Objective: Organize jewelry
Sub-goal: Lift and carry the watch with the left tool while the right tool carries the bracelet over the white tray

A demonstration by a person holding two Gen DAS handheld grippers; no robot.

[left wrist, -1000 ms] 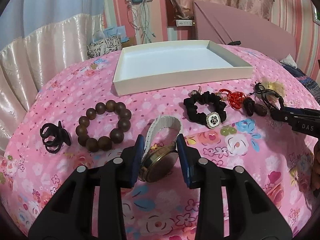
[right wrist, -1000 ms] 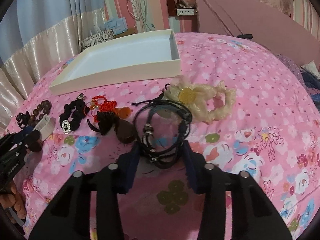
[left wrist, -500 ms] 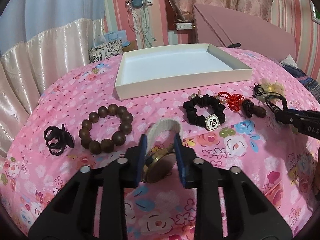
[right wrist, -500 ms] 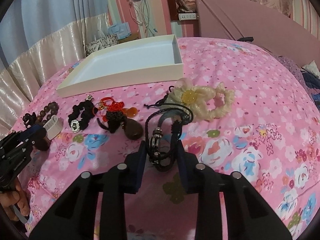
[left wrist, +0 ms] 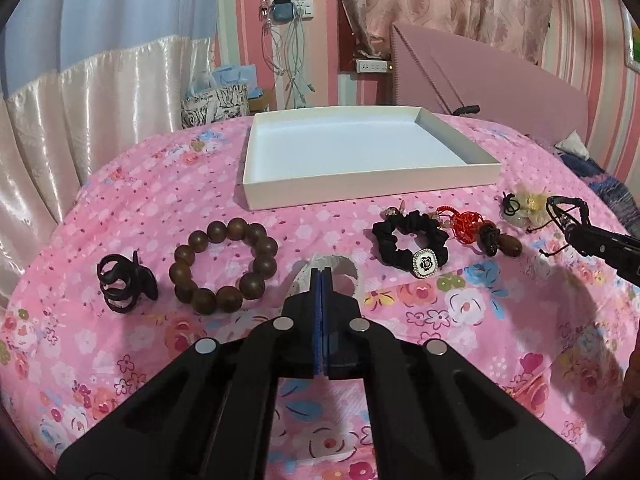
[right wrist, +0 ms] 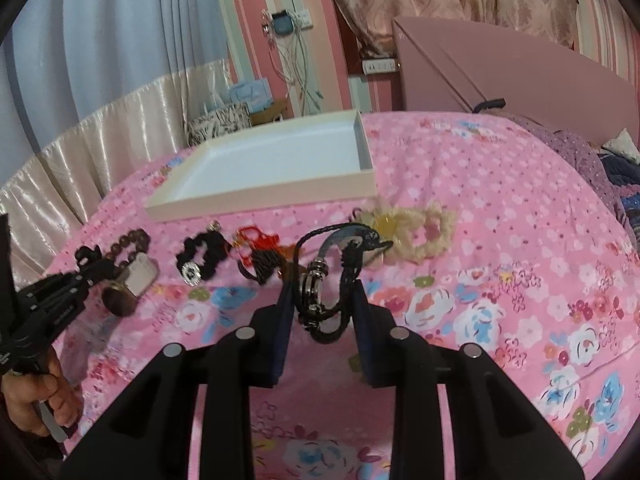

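L gripper (left wrist: 322,280), nearest in the L wrist view: blue pads pressed together, clamped on the white strap of the watch (right wrist: 138,276), whose loop shows just past the tips. In the R wrist view the watch sits at those tips w/ its brown dial lowest and a shadow on the bedspread (left wrist: 500,320) under it; the L hand (right wrist: 36,400) grips the handle at the frame's lower L edge. R gripper (right wrist: 322,292): fingers part-way in, closed on a black cord bracelet (right wrist: 316,280) w/ metal beads; the cords bunch between the pads and loop up beyond the tips, clear of the cloth. Next, a row of pieces lying on the pink floral bedspread, L to R as seen from the L wrist: black claw clip (left wrist: 124,284); brown bead bracelet (left wrist: 224,266) just beside it, apart; black scrunchie (left wrist: 408,240) w/ a black-and-white jewelled charm toward the camera; red knot (left wrist: 464,220) touching a dark brown pendant (left wrist: 508,244); cream flower scrunchie (right wrist: 412,232) at the far R end, partly behind the raised cords. Beyond the row, apart from every piece: shallow white tray (left wrist: 360,190), open top, nothing seen inside. Background: pink headboard (left wrist: 500,76) behind the bed, striped pink wall w/ sockets and hanging cables (left wrist: 288,60), pale curtains (left wrist: 100,92) at L.
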